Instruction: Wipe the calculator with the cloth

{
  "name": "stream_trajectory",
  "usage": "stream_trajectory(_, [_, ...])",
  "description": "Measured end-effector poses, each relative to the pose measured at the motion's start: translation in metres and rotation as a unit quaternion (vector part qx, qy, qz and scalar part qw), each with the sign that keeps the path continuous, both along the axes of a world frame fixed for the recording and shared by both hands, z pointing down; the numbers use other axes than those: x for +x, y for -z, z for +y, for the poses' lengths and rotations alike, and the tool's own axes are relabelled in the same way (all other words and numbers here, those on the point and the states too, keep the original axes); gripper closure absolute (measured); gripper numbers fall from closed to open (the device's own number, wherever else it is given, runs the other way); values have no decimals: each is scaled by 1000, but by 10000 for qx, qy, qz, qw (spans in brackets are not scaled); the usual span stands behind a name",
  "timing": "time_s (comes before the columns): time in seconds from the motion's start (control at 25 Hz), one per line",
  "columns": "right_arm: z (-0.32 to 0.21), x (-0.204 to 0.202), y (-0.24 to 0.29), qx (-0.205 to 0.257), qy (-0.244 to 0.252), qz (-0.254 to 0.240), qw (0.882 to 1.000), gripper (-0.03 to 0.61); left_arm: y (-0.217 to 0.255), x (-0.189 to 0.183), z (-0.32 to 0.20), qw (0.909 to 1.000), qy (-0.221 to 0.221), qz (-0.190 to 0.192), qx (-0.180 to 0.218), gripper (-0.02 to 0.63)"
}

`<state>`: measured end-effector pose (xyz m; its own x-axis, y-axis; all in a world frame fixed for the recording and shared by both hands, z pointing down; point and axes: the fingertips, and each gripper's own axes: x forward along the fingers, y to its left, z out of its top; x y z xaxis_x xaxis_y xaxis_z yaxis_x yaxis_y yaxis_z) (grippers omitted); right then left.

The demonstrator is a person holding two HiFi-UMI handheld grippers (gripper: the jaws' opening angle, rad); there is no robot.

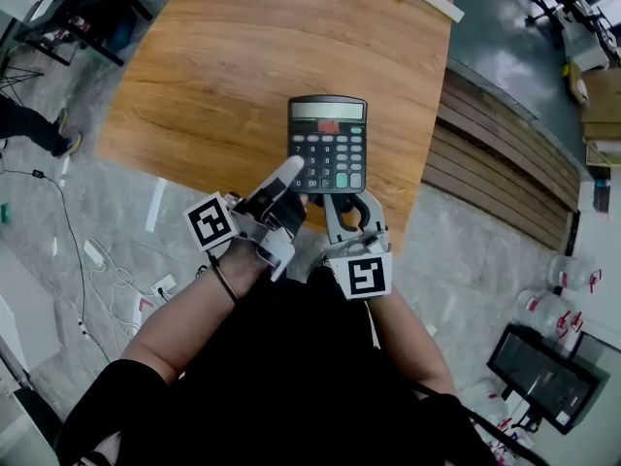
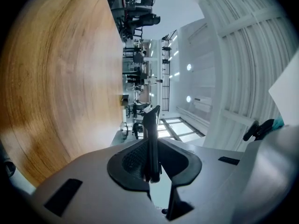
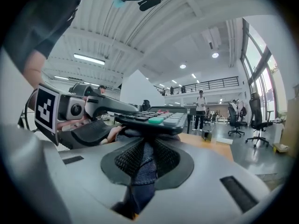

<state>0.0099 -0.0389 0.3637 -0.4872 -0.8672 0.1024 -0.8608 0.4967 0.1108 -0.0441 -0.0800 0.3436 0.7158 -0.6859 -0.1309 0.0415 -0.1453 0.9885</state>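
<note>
Currently my L gripper (image 1: 291,178) is clamped on the calculator (image 1: 328,144) at its near-left corner, holding it over the table's (image 1: 213,76) near edge, prob. so the R gripper (image 1: 342,207), jaws pinched on the dark cloth (image 3: 142,171), can wipe its underside.

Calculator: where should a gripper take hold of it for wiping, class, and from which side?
Its bottom-left corner, from the person's side. The calculator is a thin flat slab, so jaws close across its thickness, leaving the keys free, as the left gripper holds it.
</note>
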Motion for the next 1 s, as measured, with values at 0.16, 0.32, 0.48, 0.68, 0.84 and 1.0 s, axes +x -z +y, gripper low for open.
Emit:
stream_trajectory(0.16, [10,30,-4,-139,-357,-50,9993,522,-2,-1,-1,10000,-18,-54,17,545])
stream_trajectory(0.32, [7,58,-9,-207,-793,23,9966,522,-12,1,1,9999,-99,-39,-82,545])
stream_trajectory(0.48, [-3,84,-8,-192,-1267,26,9918,520,-19,5,4,9995,-270,-64,-167,545])
stream_trajectory(0.68, [-23,98,-1,-7,-1486,42,9889,522,-22,12,9,9985,-481,51,-259,545])
stream_trajectory(0.84, [-34,92,-2,-13,-1444,20,9895,522,-21,13,10,9984,-422,167,-325,545])
stream_trajectory(1.0, [-31,65,-9,-119,-1163,-55,9931,522,-17,7,4,9988,-334,213,-280,545])
